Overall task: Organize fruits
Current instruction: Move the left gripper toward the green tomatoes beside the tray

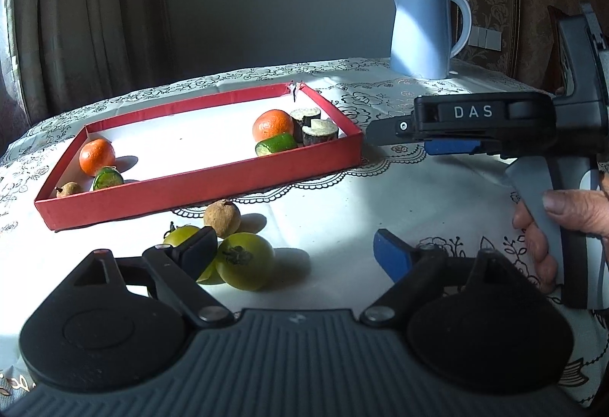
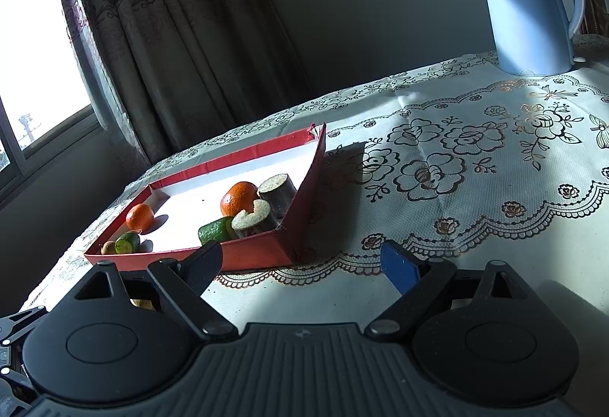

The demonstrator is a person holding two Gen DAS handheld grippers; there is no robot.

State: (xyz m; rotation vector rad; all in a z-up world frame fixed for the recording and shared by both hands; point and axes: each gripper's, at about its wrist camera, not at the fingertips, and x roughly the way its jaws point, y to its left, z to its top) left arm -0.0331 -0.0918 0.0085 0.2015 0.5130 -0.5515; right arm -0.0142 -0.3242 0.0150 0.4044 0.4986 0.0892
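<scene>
A floral white cloth (image 2: 475, 226) covers the table, sunlit, with a kettle (image 1: 426, 32) at the back and curtains (image 2: 182, 48) behind. Both grippers, left (image 1: 295, 251) and right (image 2: 300, 266), are spread, empty. Oranges (image 1: 272, 126) sit in the red tray (image 1: 205, 185); green fruits (image 1: 245, 257) lie before it.

Hard sunlight from the window (image 2: 34, 48) casts sharp shadows rightward; far wall dim, edges bowed, perhaps slightly soft.
</scene>
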